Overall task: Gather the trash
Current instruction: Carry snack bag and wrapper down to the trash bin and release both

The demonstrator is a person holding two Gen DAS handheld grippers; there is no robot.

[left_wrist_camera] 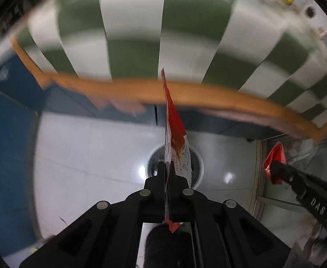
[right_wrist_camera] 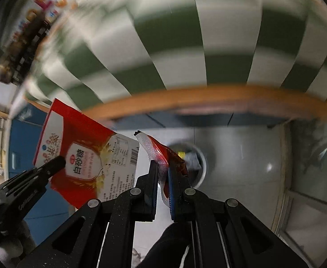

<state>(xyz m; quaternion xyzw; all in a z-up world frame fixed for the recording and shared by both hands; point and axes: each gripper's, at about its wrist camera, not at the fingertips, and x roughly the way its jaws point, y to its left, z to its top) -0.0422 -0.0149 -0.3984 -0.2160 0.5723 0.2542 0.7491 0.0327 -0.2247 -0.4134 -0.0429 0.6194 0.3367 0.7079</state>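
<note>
Left wrist view. Left gripper point(left_wrist_camera: 167, 167): jaws clamped on the sugar bag point(left_wrist_camera: 174, 134), which stands edge-on between them and rises far past the tips. Bin point(left_wrist_camera: 196, 167): round, white-rimmed, on the tiled floor point(left_wrist_camera: 85, 151) directly behind the bag. Table edge point(left_wrist_camera: 208, 96): orange, with a green-checked cloth point(left_wrist_camera: 136, 33), across the far side. Right gripper point(left_wrist_camera: 275, 167): at right, a red wrapper point(left_wrist_camera: 275, 156) at its tip.

Right wrist view. Right gripper point(right_wrist_camera: 162, 167): jaws narrow, pinching the wrapper point(right_wrist_camera: 163, 154), clear and red, which pokes out far and left of the tips. Bin point(right_wrist_camera: 194, 160): just beyond the tips, some trash inside. Left gripper point(right_wrist_camera: 56, 163): at left, holding the bag point(right_wrist_camera: 85, 156) flat-on.

Step, judged: carrying both pieces toward the bin. Next move calls for bringing each gripper over the rim, then opening the jaws.
</note>
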